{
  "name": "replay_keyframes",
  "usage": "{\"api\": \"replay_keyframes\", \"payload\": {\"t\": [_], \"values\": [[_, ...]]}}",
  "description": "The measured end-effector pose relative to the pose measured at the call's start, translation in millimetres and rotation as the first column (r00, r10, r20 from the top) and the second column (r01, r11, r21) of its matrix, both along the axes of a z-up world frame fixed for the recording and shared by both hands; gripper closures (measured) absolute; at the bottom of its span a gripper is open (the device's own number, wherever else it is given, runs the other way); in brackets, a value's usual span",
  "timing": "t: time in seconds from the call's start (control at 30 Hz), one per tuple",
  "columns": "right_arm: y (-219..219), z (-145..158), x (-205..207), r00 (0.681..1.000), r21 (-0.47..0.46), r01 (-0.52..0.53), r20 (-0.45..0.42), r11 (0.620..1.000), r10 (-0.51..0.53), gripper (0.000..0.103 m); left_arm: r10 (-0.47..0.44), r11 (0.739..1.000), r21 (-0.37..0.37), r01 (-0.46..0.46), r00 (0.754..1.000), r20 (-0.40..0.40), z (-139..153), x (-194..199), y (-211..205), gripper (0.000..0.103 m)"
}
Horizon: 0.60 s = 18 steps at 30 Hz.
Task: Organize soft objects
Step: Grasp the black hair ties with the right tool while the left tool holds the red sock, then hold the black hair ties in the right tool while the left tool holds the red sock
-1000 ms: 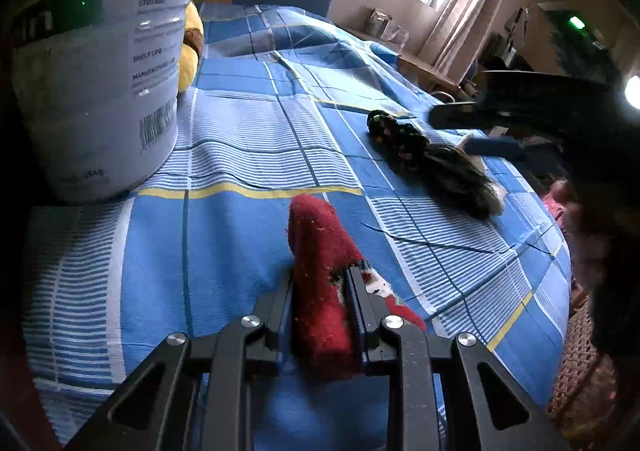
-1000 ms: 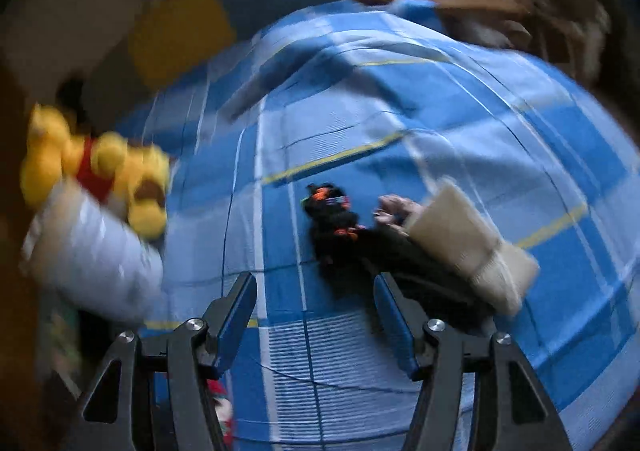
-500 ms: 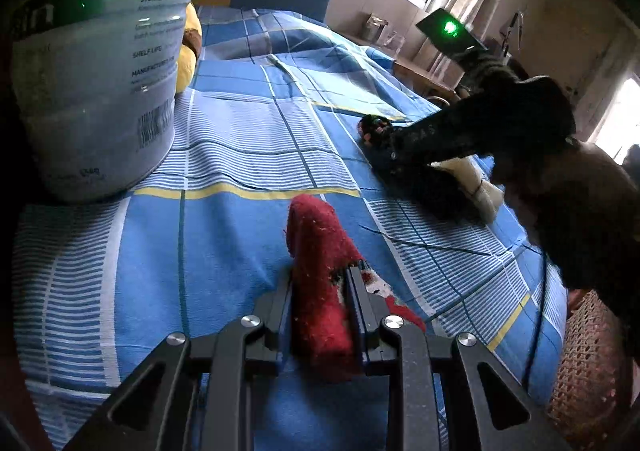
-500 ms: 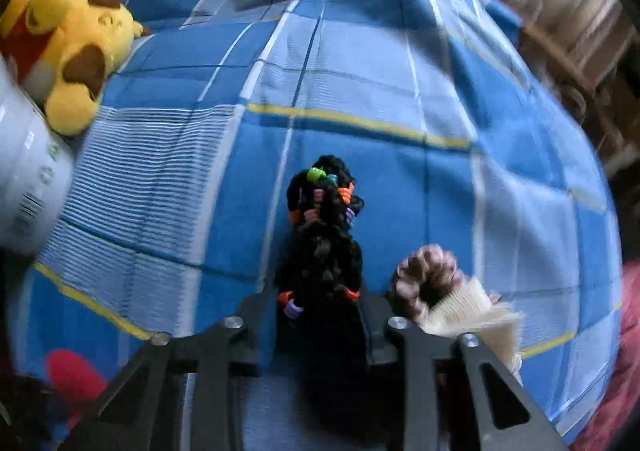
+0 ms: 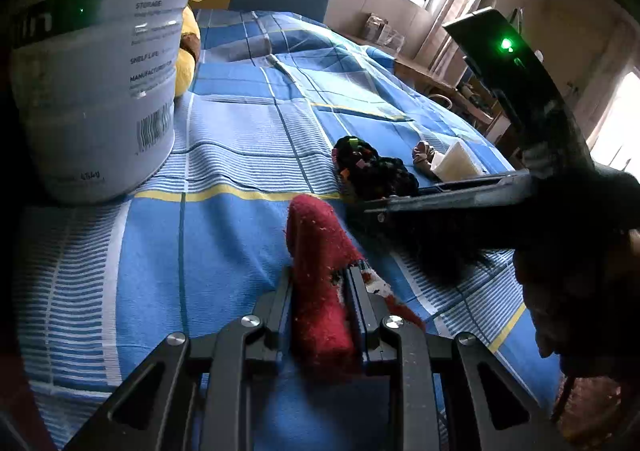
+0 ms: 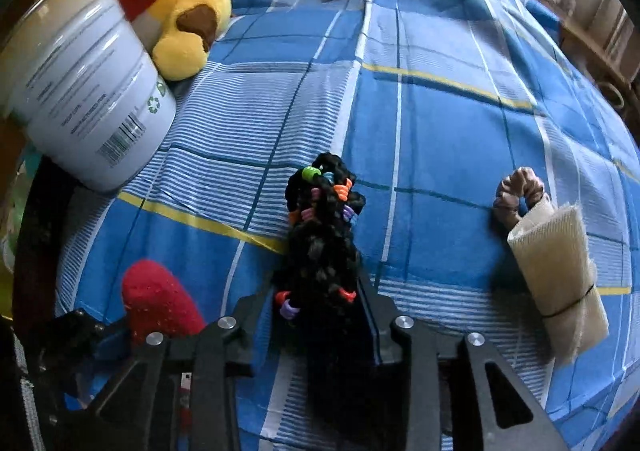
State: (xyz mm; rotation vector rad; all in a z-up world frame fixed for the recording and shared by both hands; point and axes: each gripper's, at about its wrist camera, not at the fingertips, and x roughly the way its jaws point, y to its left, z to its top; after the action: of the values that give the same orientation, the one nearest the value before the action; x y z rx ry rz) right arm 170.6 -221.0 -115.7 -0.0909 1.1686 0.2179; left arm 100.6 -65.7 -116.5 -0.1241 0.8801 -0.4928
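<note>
comparing this moment with a second ago, we see the right hand-held gripper [image 6: 320, 303] has dropped from a hover onto the black woolly soft piece studded with coloured loops [image 6: 320, 235], and its jaws now flank the near end of it. they closed tight half a second back and are now easing open a little, with the wool between them; the pads look to be touching the fibres, though the dark pile makes real pressure hard to judge. the left hand-held gripper [image 5: 320, 291] has not changed: it stays closed on the red fuzzy sock-like piece [image 5: 316, 271], low over the blue checked bedspread [image 6: 440, 123].

for the task, we read this as both hands loaded or nearly so, with the white plastic tub with a printed label [image 6: 84, 91] the likely place for them, standing at the left edge of the bed beside the yellow plush bear in a red shirt [image 6: 180, 7].

the black piece lies flat on the bedspread, its long axis running straight away from the right hand-held gripper, looped end farthest out. the red piece points up and away from its jaws, toe end free. the beige rolled cloth tied with a band [image 6: 560, 275] and the brown scrunchie [image 6: 516, 195] touching it lie untouched to the right.
</note>
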Motion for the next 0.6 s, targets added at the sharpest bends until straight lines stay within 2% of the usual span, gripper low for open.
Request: {"api": "replay_keyframes", "payload": {"t": [0.1,0.4,0.47,0.6], "values": [[4.0,1.0,-5.7,0.998,-0.074,-0.052,0.037,0.996,0.055,0.065,0.000,1.000,0.001,0.000,1.000,0.001,-0.3,0.4,0.5,0.076],[-7.4,8.1,-19.2,0.998,-0.046,-0.049,0.036,0.998,0.050,0.065,0.002,1.000,0.004,-0.002,1.000,0.000,0.2,0.0,0.4,0.076],[1.0,1.3,-4.1,0.998,-0.044,-0.048,0.035,0.998,0.049,0.064,0.003,1.000,0.004,-0.003,1.000,-0.001,0.0,0.2,0.5,0.076],[1.8,-0.8,-2.0,0.998,-0.047,-0.051,0.041,0.998,0.053,0.064,0.003,1.000,0.009,-0.003,1.000,-0.001,1.1,-1.5,-0.4,0.079]]}}
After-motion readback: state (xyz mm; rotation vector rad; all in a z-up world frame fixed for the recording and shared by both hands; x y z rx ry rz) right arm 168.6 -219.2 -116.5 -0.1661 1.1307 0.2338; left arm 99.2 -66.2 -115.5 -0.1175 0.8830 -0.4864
